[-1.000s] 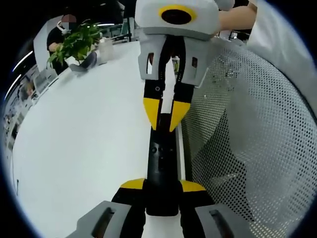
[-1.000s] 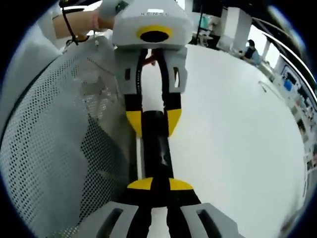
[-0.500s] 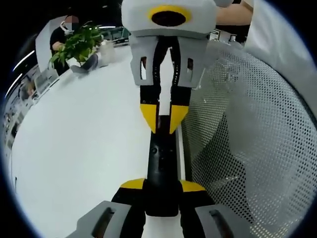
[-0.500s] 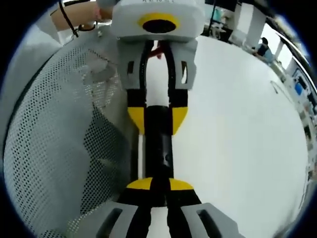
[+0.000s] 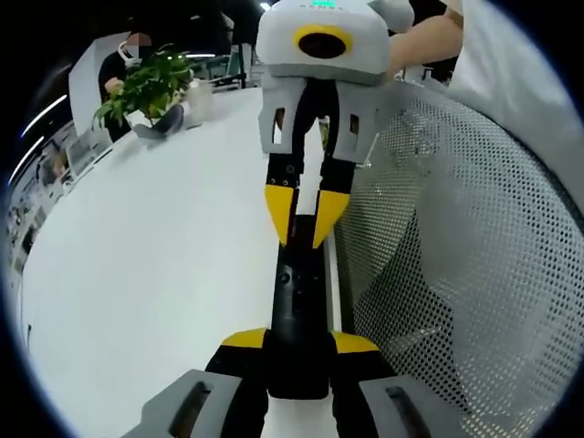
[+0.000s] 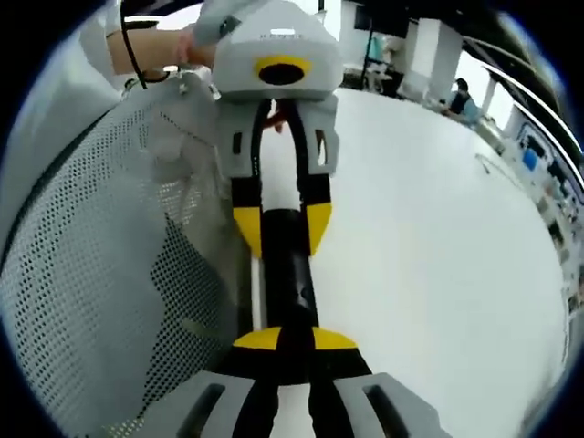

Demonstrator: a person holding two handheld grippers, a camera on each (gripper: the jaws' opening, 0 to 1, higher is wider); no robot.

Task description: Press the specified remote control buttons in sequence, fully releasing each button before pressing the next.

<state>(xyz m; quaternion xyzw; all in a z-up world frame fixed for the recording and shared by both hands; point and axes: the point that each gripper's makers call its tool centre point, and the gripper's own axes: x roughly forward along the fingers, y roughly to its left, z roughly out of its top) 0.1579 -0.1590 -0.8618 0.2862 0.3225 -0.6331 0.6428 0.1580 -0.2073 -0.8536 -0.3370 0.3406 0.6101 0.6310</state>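
Remote control (image 5: 297,306), long and black, lies above the white table (image 5: 155,274), held at both ends. The left gripper (image 5: 297,345) has its yellow-tipped jaws shut tight on the near end of the remote in the left gripper view. The right gripper (image 5: 298,219) comes in from the far end there, and its yellow jaws pinch the far tip of the remote, almost closed.

In the right gripper view it is the other way round: the right gripper (image 6: 294,342) holds the near end of the remote control (image 6: 290,278) and the left gripper (image 6: 278,228) clamps the far end.

Beside the remote hangs a white mesh cloth (image 5: 456,274) with lots of little holes (a person's clothing). A bare arm (image 6: 146,50) reaches to the grippers from above it.

Far from the remote, at the table's edge, stands a green plant (image 5: 146,87) with a person (image 5: 123,59) behind it. More people (image 6: 464,96) sit beyond the table in a bright room.
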